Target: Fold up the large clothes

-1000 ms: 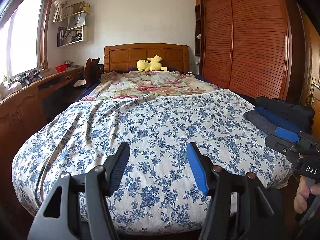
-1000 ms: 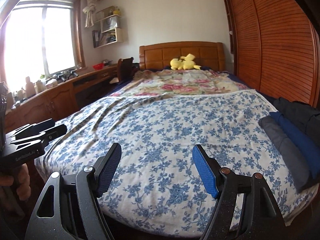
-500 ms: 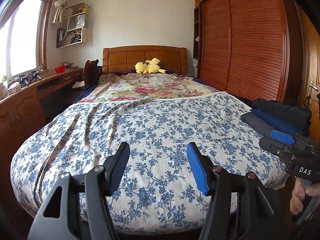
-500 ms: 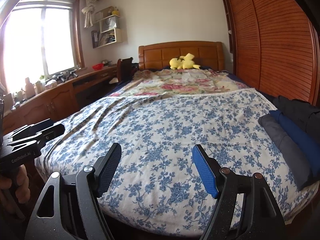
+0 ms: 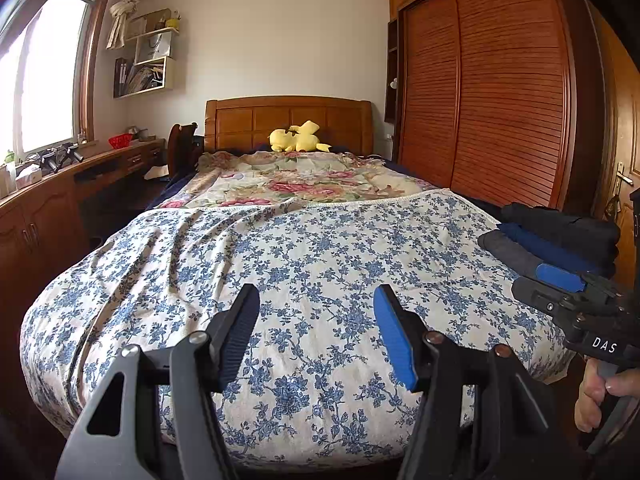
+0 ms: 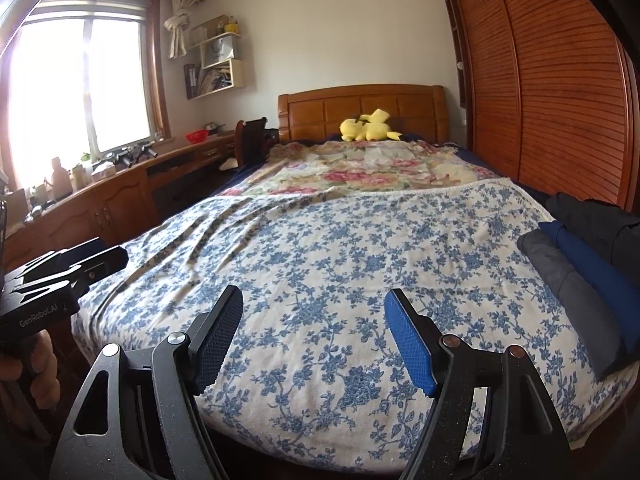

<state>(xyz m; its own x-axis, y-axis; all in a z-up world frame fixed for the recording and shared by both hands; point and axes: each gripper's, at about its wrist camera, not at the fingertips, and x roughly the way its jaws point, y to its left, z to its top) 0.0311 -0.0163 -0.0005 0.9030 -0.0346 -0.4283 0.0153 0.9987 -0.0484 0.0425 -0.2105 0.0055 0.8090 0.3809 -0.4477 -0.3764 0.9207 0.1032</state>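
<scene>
Both claws hang at the near end of the bed (image 5: pixel 120 288), above its foot and touching nothing. The left claw (image 5: pixel 316 336) has its jaws apart with only air between them, and the blue-flowered sheet (image 5: pixel 320 264) shows through the gap. The right claw (image 6: pixel 314 336) also stands with its jaws apart, a little wider, and grips nothing. The blue-flowered sheet lies spread flat over the near part of the bed, wrinkled toward the left edge, its scalloped far hem resting on a pink-flowered quilt (image 5: pixel 296 180) that covers the far part. At the right edge of the bed sits a pile of folded clothes (image 6: pixel 588 264) in grey, blue and black, lying on the sheet, well apart from both claws. A yellow plush toy (image 5: pixel 298 138) rests against the wooden headboard (image 5: pixel 288 116) at the far end. A slatted wardrobe (image 5: pixel 480 92) lines the right wall, and a window (image 6: pixel 76 92) lights the left.
</scene>
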